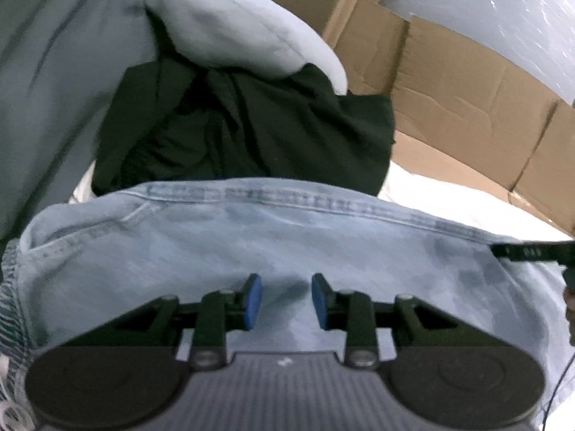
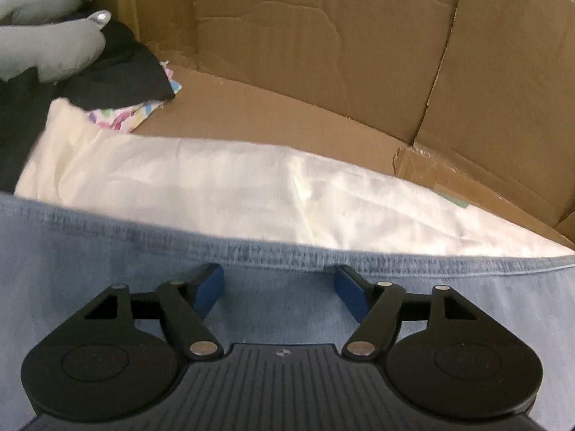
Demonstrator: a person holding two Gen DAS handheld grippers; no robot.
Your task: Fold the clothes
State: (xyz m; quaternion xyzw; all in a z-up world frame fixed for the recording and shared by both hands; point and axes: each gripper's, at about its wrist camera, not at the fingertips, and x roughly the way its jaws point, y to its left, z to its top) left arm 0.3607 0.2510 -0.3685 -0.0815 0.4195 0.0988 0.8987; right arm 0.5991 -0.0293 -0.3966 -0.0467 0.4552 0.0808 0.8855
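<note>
A pale blue denim garment (image 1: 251, 244) lies flat under both grippers, its stitched hem running across the far side. My left gripper (image 1: 286, 300) hovers over the denim, open, with nothing between its blue pads. My right gripper (image 2: 278, 292) is open too, just short of the hem of the same denim (image 2: 107, 273). In the left wrist view the other gripper's black tip (image 1: 532, 251) shows at the right edge of the cloth.
Beyond the denim lie a crumpled black garment (image 1: 251, 125) and a grey padded garment (image 1: 233, 25). A cream cloth (image 2: 233, 183) is spread on the floor of a big cardboard box (image 2: 323, 36). A colourful patterned cloth (image 2: 125, 118) peeks out beside the black one.
</note>
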